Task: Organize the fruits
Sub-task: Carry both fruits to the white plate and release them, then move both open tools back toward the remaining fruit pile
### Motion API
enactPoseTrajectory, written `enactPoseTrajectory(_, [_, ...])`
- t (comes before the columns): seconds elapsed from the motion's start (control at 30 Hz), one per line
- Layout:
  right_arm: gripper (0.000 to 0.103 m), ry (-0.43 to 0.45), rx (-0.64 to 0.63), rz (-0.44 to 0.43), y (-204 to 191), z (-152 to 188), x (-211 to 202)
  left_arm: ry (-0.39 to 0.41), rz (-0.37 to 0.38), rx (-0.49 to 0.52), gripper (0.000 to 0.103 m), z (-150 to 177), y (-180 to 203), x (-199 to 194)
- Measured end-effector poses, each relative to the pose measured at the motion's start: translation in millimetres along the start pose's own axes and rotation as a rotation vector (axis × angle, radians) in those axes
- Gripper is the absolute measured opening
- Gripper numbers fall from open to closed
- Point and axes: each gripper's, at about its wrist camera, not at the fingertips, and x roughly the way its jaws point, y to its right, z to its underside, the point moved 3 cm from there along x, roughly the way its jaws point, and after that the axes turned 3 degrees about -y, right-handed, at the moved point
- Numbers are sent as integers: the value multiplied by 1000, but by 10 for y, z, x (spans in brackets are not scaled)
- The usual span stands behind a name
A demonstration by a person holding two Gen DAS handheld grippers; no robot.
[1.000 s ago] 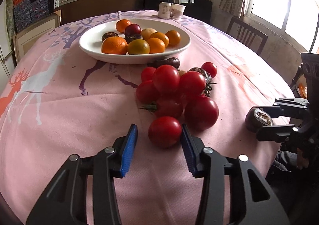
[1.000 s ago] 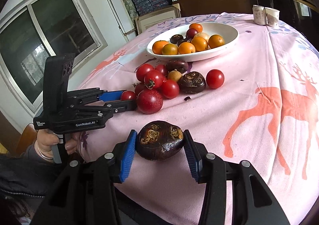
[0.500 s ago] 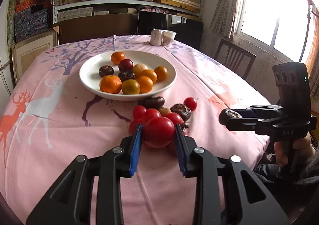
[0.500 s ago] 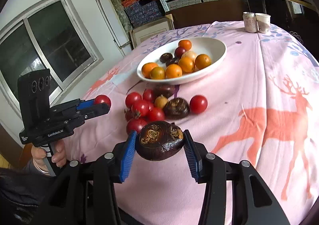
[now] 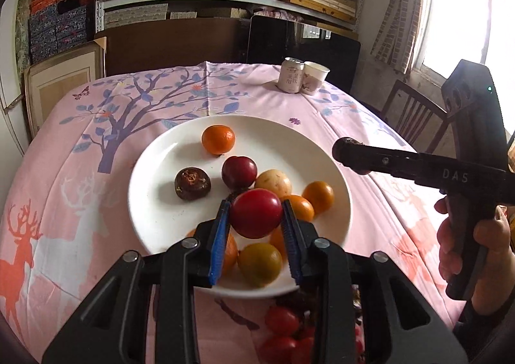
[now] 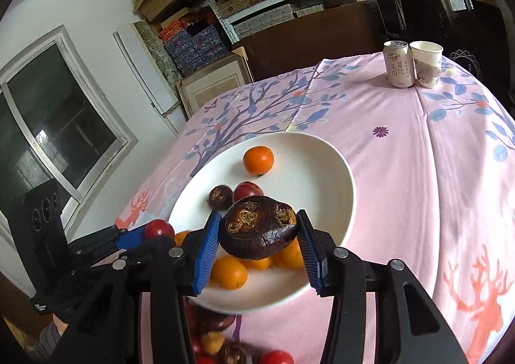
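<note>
Left gripper jaws clamped on red tomato, right gripper jaws clamped on dark fruit, maybe a passion fruit, both above white plate

Red tomato, dark fruit above plate

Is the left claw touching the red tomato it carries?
Touching. The left wrist view shows the left claw with both blue pads pressed against the sides of the red tomato, no gap.

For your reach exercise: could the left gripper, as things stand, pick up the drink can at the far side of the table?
Probably not. The left gripper is shut on a red tomato above the white plate, so its jaws are occupied; the can stands well beyond the plate.
</note>
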Motion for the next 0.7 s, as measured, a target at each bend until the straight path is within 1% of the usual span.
enactPoseTrajectory(0.03, [50,0,8,3,26,-43,60,-16,-5,-19,36,-29,-54,76])
enactPoseTrajectory(0.07, [57,1,17,7,42,-67,96,-27,-2,-44,40,-38,-108,123])
enactPoseTrajectory(0.13, [58,13,16,1,36,-51,88,-17,19,-78,54,-22,-183,107])
enactPoseTrajectory(0.17, [58,17,0,6,18,-24,66,-1,13,-80,57,2,-195,60])
enactPoseTrajectory(0.2, [58,21,-23,25,-5,21,37,14,1,-71,62,38,-199,2])
enactPoseTrajectory(0.27, [58,23,-52,39,-45,131,-44,27,3,-56,64,126,-181,-118])
enactPoseTrajectory(0.37, [59,31,-63,32,-42,357,-202,11,18,-23,64,370,-95,-283])
enactPoseTrajectory(0.53, [60,37,-41,34,49,760,-375,-18,36,93,64,880,248,-530])
enactPoseTrajectory(0.6, [61,26,-17,32,104,909,-391,-29,23,151,64,1069,396,-571])
enactPoseTrajectory(0.63, [61,16,-2,26,128,975,-392,-31,1,176,64,1152,459,-583])
enactPoseTrajectory(0.7, [61,3,25,6,163,1084,-408,-37,-12,197,64,1275,516,-588])
